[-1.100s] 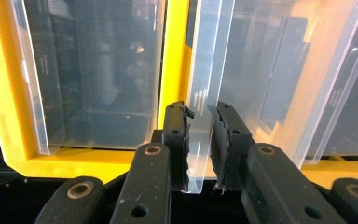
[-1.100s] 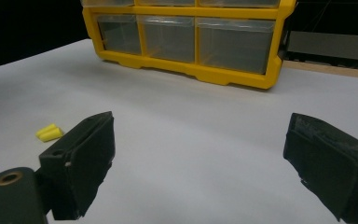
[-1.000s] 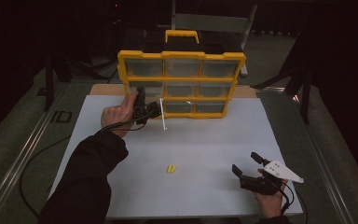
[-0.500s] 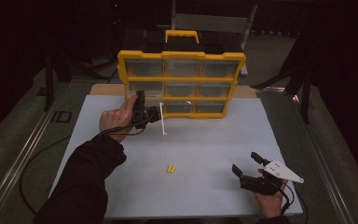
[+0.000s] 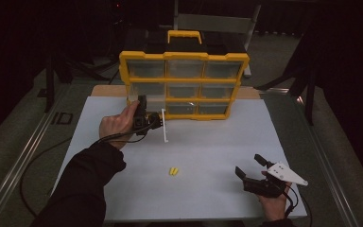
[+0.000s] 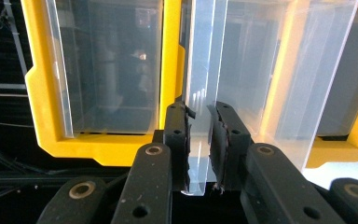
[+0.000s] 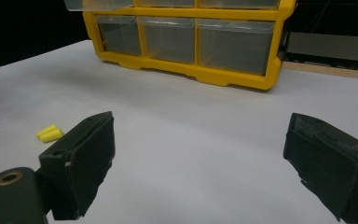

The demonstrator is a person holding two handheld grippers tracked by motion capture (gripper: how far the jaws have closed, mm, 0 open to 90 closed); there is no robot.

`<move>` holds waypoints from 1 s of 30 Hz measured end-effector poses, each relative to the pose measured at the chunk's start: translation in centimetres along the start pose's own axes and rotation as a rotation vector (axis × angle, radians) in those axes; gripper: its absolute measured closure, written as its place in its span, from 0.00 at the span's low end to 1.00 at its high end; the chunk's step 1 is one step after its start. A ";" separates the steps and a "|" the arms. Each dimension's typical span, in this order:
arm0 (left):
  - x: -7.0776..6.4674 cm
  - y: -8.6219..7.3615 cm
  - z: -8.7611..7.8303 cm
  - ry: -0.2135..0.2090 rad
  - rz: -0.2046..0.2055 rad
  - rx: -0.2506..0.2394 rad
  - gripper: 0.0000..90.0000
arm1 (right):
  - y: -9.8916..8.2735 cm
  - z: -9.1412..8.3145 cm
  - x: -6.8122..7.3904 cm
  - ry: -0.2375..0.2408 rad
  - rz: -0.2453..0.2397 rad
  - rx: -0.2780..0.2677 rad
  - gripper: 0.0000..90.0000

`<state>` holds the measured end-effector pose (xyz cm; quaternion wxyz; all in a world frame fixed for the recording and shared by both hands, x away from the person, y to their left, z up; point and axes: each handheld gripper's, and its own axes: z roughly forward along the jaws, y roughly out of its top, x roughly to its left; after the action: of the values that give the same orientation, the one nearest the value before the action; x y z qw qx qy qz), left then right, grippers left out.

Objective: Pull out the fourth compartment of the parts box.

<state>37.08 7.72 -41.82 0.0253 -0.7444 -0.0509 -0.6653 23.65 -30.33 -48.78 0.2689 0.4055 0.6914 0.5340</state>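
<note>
White tabletop carrying a yellow drawer organizer at the far edge; two small yellow earplugs lying together near the middle.

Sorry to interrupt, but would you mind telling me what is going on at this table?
A person is working a yellow drawer organizer with two handheld grippers. The left gripper is shut on the front of a clear drawer pulled out from the middle row's left side. The right gripper rests open on the white table, near two small yellow pieces.
</note>
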 end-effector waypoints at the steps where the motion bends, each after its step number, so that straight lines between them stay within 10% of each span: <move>1: 0.0 0.0 -0.1 -0.001 0.005 0.003 0.87 | 0.0 0.0 0.0 0.000 0.000 0.000 0.10; 30: -0.1 -0.3 -2.4 0.005 0.020 -0.027 0.81 | 0.0 0.0 0.0 0.001 0.004 -0.002 0.10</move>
<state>34.70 7.78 -41.69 0.0220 -0.7433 -0.0347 -0.6676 23.64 -30.32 -48.77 0.2678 0.4063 0.6903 0.5354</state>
